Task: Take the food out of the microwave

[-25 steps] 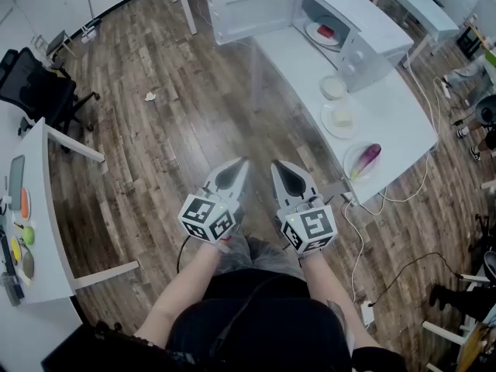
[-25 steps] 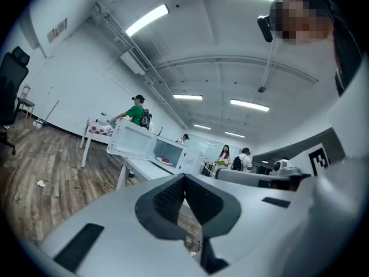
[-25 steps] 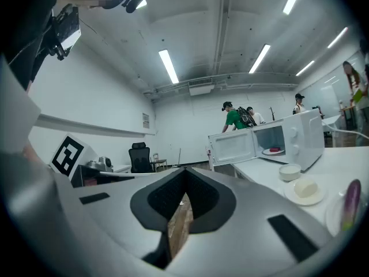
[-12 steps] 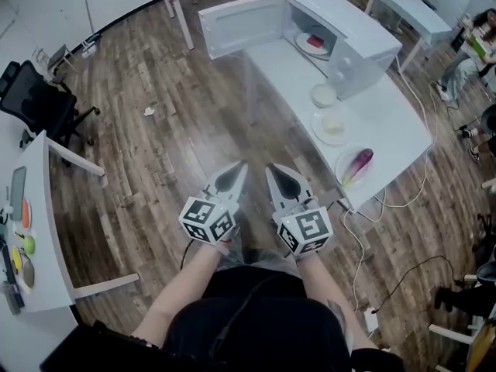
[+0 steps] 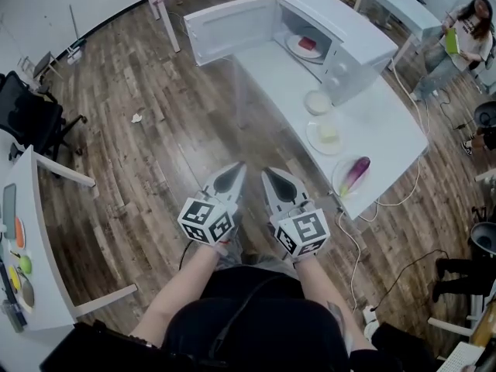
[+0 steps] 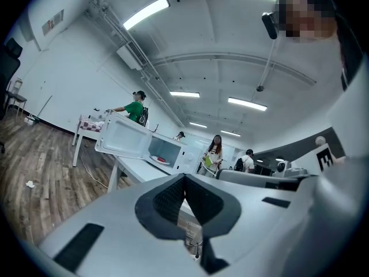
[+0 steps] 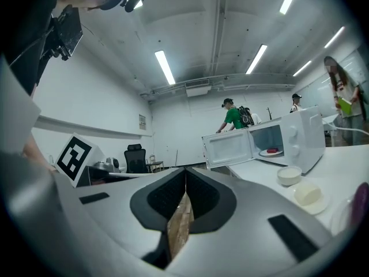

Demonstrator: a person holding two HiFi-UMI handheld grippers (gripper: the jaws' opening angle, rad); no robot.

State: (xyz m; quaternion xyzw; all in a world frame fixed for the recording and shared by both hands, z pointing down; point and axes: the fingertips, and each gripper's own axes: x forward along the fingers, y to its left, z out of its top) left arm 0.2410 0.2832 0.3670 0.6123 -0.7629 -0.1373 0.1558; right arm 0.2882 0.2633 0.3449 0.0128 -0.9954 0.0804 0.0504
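place: open lab-like office | evidence: white work tables [image 5: 384,126]; black office chair [image 5: 31,111]; ceiling strip lights [image 7: 164,67]; wood floor [image 5: 155,146]

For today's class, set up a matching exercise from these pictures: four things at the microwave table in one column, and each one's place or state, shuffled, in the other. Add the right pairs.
Things:
1. microwave door
2. red food
3. white bowl
4. purple vegetable

Place or state:
A. at the table end furthest from the microwave
B. swung open
C. inside the microwave
D. on the table, right beside the microwave

Pairs: 1-B, 2-C, 3-D, 4-A
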